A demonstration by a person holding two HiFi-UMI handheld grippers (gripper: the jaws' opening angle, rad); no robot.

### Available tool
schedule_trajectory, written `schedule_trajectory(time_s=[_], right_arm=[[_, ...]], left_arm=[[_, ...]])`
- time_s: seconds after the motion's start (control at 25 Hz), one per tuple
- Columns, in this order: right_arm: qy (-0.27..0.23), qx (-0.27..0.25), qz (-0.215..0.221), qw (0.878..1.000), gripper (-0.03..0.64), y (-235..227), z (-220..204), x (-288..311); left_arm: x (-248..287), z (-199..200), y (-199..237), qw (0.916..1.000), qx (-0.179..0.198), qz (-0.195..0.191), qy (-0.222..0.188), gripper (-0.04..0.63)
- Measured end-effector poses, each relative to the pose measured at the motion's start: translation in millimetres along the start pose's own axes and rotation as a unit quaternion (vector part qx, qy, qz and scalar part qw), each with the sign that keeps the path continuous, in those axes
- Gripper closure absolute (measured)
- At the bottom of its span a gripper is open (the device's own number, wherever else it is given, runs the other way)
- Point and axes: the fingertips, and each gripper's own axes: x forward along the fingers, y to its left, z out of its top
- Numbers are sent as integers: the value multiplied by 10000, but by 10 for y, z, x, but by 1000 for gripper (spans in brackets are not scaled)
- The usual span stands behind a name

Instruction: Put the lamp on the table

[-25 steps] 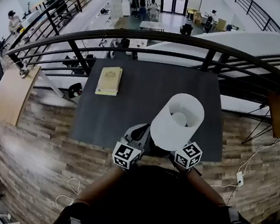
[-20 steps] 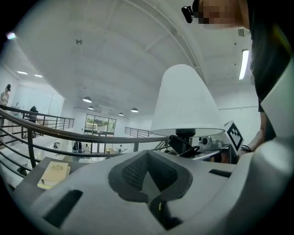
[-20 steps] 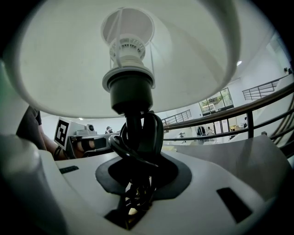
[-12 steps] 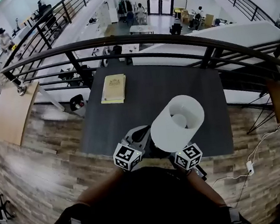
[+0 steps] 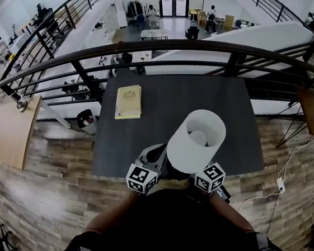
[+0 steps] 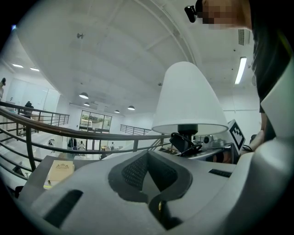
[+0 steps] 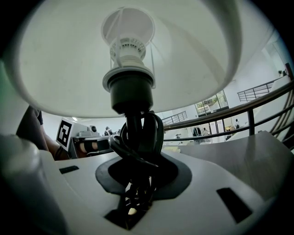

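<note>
The lamp (image 5: 195, 140), with a white shade and a dark stem wound with its black cord, hangs over the near edge of the dark table (image 5: 172, 114). My right gripper (image 7: 137, 186) is shut on the lamp's stem (image 7: 138, 137) just below the bulb socket. In the head view only its marker cube (image 5: 210, 178) shows under the shade. My left gripper (image 5: 153, 155) is beside the lamp on its left, with its jaws together and nothing between them (image 6: 148, 160). From there the lamp's shade (image 6: 189, 101) shows to the right.
A yellow book (image 5: 128, 102) lies on the table's far left part. A dark metal railing (image 5: 192, 42) runs right behind the table. A wooden tabletop (image 5: 6, 133) stands at left. A white cable and plug strip (image 5: 280, 184) lie on the wood floor at right.
The person has stepped closer to the table, so the table and railing sit nearer in view. Both grippers and the lamp have been carried forward together, with the grip unchanged.
</note>
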Motion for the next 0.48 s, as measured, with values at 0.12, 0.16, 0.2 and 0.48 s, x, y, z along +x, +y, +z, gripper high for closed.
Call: schedule_trajectory(time_s=[0.12, 0.16, 0.2, 0.48], right_arm=[[43, -21, 7, 10000, 525, -43, 10, 33], [46, -27, -3, 10000, 525, -78, 16, 55], [47, -31, -6, 10000, 525, -117, 25, 75], [155, -25, 194, 9997, 525, -279, 72, 135]], left_arm=[[21, -3, -1, 10000, 3, -3, -7, 586], [37, -7, 12, 10000, 18, -5, -1, 586], [57, -10, 32, 10000, 27, 9, 5, 586], [271, -3, 131, 9997, -125, 206, 52, 586]])
